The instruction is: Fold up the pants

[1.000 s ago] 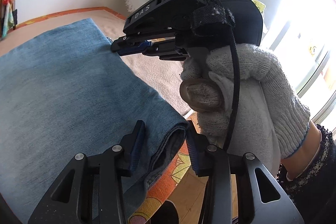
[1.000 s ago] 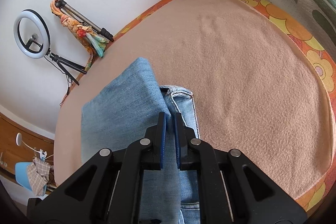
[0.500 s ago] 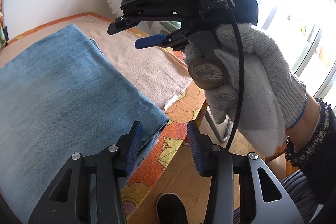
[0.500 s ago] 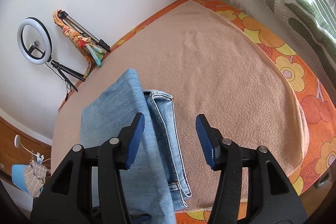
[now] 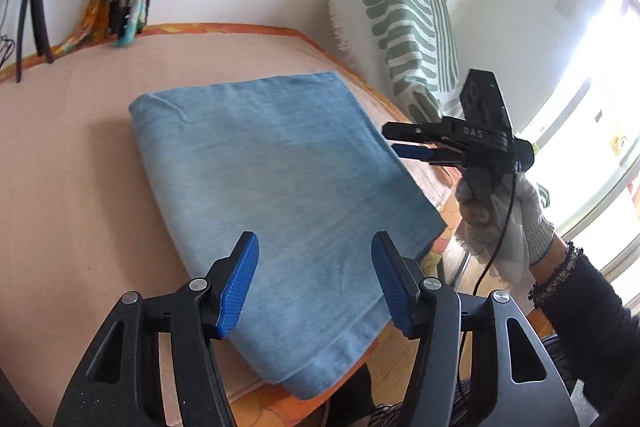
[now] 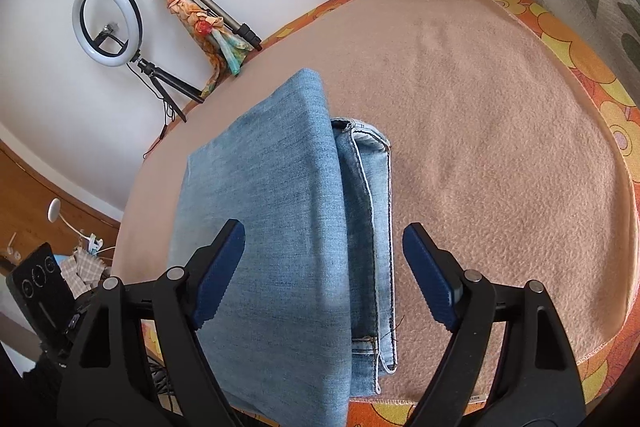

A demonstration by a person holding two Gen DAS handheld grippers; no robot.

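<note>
Left gripper (image 5: 316,283): jaws have just been opening, now sitting spread with nothing between the pads, hovering over the near edge of the folded pants (image 5: 280,187). Right gripper (image 6: 320,275): jaws also just been opening, now standing wide, straddling the pants' right side but clear of the denim.

Pants are lying as a flat blue rectangle on the tan blanket (image 6: 500,147). In the right wrist view the smooth top layer is covering most of the stack, with hems and white stitching (image 6: 376,219) peeking out along its 3 o'clock edge.

In the left wrist view the right gripper is showing at 3 o'clock, held in a white knit glove (image 5: 504,227), just off the pants' right edge. Green-striped pillow (image 5: 404,15) is sitting at 1 o'clock. In the right wrist view, ring light (image 6: 107,23) and tripod (image 6: 216,11) are leaning on the wall at 10–11 o'clock.
</note>
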